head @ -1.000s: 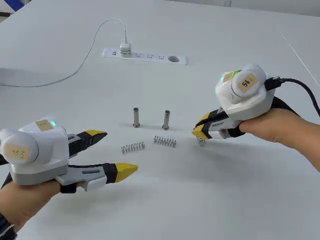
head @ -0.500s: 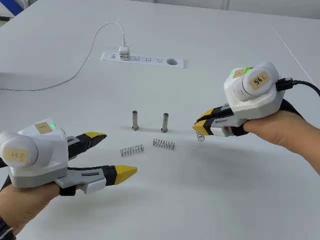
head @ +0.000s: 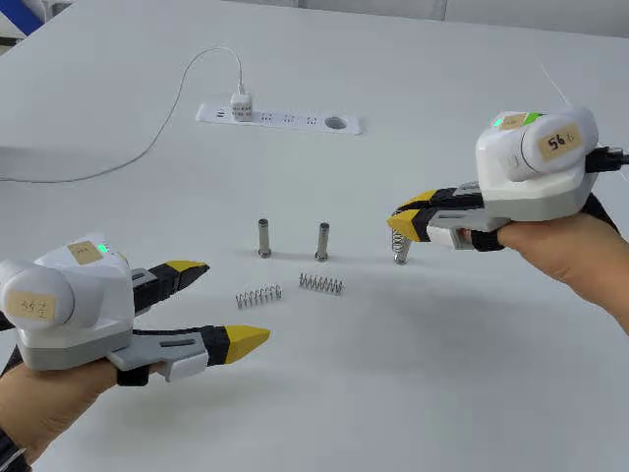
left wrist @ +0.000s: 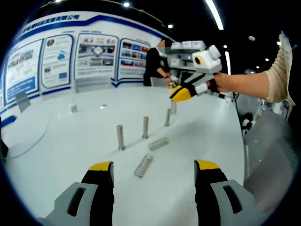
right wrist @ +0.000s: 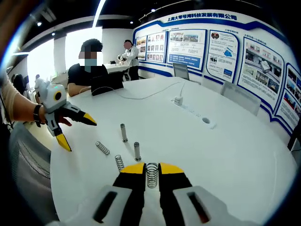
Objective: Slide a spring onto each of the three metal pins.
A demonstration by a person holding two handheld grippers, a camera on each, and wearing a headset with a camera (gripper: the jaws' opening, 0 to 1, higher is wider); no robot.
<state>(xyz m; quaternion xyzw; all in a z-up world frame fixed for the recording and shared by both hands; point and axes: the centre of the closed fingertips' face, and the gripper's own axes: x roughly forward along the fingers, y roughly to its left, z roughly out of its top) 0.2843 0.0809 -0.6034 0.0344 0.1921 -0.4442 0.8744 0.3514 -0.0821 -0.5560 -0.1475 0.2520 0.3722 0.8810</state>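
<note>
White table [head: 442, 374]: right gripper [head: 398, 224] clamped an upright spring [right wrist: 151, 175] right above the third pin [left wrist: 168, 117]; left gripper [head: 234, 300] gaped wide.

I work two matching handheld tools. The left gripper [head: 237, 299] and right gripper [head: 395, 224] each have a rounded white housing, grey trim, and black jaws tipped in yellow. Behind the jaws sit a green light [head: 102, 246] and tan handwritten labels [head: 34, 308]. A black cable [head: 611, 157] leaves the right housing's rear. A beige sleeve [left wrist: 283, 70] covers that arm.
</note>
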